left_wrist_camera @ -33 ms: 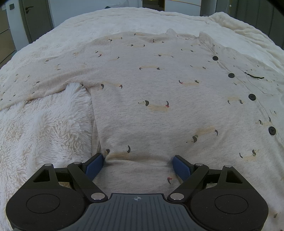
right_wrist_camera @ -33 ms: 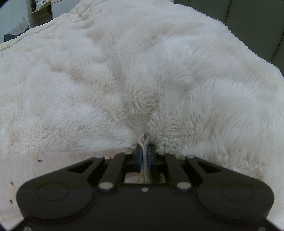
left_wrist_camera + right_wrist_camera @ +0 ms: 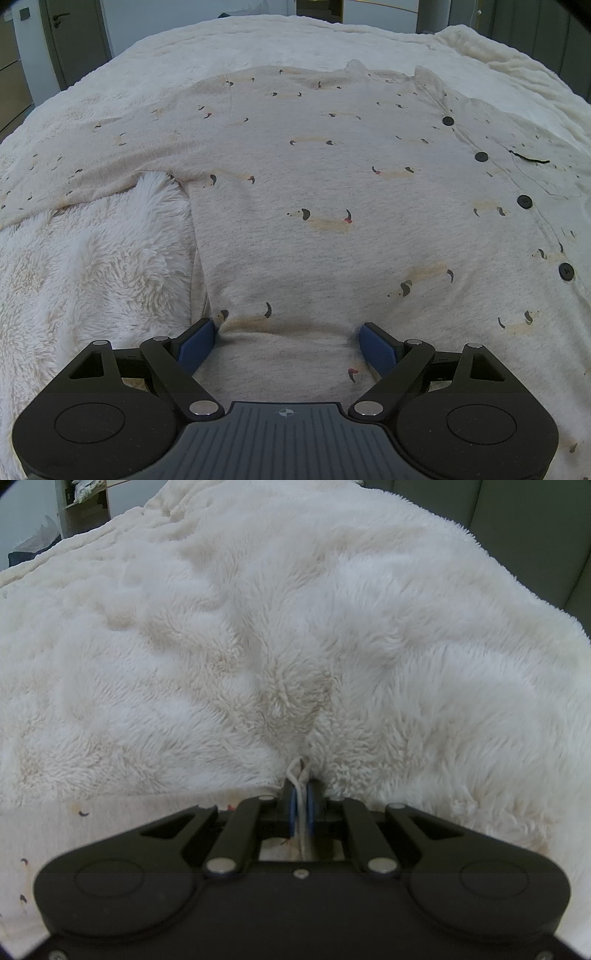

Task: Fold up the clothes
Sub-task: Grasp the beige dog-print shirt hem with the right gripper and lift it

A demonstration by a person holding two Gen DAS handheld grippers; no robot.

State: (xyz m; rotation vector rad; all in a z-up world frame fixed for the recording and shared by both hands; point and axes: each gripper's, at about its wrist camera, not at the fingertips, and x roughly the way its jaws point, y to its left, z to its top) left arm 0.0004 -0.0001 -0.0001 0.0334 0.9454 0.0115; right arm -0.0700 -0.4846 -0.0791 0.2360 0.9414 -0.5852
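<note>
A beige button-up shirt (image 3: 332, 192) with a small dog print and black buttons lies spread flat on a fluffy white blanket (image 3: 92, 266). My left gripper (image 3: 286, 341) is open, its blue pads straddling a raised bit of the shirt's near hem. In the right wrist view my right gripper (image 3: 301, 801) is shut on a thin edge of the shirt (image 3: 110, 823), with a fold of cloth sticking out between the pads. The shirt's fabric shows at the lower left of that view.
The blanket (image 3: 295, 627) covers a bed. A door (image 3: 74, 40) and wall stand beyond the bed's far left. Dark padded panels (image 3: 535, 524) rise behind the bed's right side. A shelf (image 3: 85, 506) stands at the far left.
</note>
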